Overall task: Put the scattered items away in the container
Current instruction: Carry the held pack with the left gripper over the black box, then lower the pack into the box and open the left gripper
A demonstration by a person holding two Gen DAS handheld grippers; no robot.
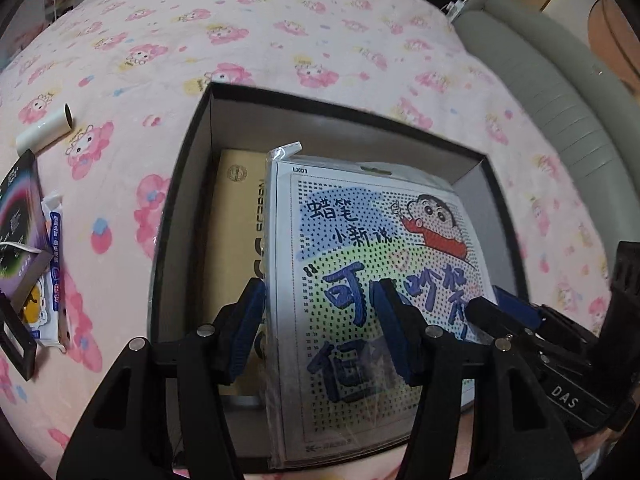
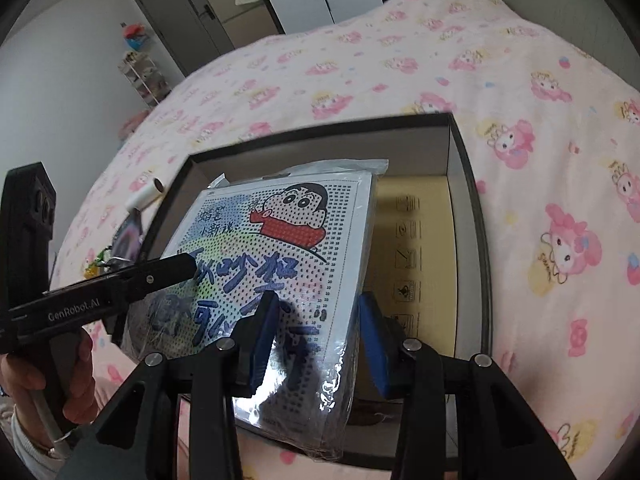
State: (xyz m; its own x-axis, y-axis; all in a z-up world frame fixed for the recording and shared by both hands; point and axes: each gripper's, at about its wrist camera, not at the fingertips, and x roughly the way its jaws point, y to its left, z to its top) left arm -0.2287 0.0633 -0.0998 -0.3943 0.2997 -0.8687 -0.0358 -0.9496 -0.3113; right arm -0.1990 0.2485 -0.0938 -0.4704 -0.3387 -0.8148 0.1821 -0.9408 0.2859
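The left tongs stand spread, their blue pads on either side of the left edge of a wrapped bead kit; the left pad hangs over the gap beside the kit and the right pad lies over its printed face. Whether either pad presses the wrap is hard to judge, since nothing shows them closed on it. The right tongs are also spread, straddling the kit's right edge: one pad over the cartoon face, the other just off the side above a tan carton. In the right wrist view the left tool's dark finger lies across the kit's left part, and a hand grips that tool's handle.

The kit sits tilted inside the black box, its near end raised towards the cameras and its far end lower, resting over the tan carton on the box floor. The box stands on a bed with a pink cartoon blanket.

Left of the box, on the blanket, lie a white roll, a dark booklet and a blue-and-white packet, well apart from the box. The booklet and packet are cut by the frame edge and their print is too blurred to read. The kit's near corner is hidden behind the tongs, and most of the carton is covered by the kit.
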